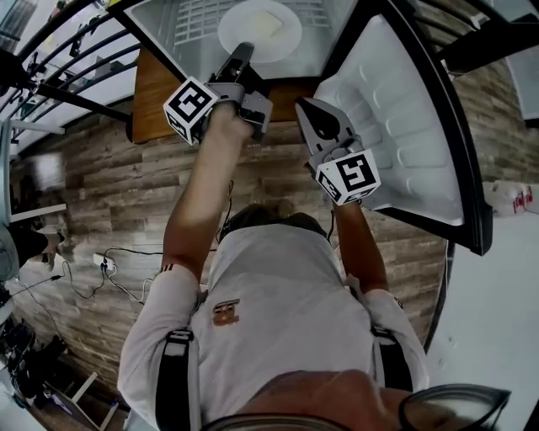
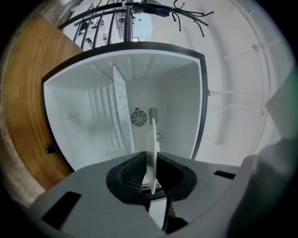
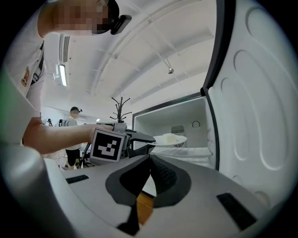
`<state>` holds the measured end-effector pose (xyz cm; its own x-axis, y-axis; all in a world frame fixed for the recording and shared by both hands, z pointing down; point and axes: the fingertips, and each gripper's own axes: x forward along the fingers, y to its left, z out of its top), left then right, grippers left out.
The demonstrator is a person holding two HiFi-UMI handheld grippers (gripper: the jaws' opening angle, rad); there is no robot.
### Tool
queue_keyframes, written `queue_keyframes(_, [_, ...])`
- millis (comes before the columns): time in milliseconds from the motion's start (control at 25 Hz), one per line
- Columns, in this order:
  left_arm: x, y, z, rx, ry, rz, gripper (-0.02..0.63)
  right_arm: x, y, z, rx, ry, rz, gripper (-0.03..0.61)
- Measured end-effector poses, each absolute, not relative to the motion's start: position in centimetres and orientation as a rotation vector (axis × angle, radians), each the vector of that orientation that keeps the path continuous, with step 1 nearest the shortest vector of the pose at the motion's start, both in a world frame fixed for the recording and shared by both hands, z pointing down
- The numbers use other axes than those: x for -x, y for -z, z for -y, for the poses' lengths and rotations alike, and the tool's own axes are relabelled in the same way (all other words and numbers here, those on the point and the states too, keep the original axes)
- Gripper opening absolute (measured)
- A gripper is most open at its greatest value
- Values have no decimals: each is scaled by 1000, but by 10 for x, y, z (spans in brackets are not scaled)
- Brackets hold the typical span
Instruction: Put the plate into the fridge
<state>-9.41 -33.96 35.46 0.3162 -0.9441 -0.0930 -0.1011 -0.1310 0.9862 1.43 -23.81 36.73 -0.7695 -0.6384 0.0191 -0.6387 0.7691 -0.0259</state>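
Fridge: white inside, and it stands open.
Door: swung wide to the right, with its bumpy white side showing.
Plate: white and round, held flat over the shelf inside the fridge.
Left gripper: its fingers pinch the near rim of the plate, and the rest of the plate sticks out past them.
Right gripper: its fingers are pressed together with nothing in them, near the door and away from the plate.
Food: a small pale lump on the plate.

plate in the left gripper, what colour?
White. The plate shows best in the head view, rim held by the left gripper.
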Motion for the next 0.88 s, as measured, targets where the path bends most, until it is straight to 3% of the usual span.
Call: queue_keyframes(880, [72, -374, 424, -1448, 867, 1003, 46, 3, -367, 272, -1163, 5, 2878, 32])
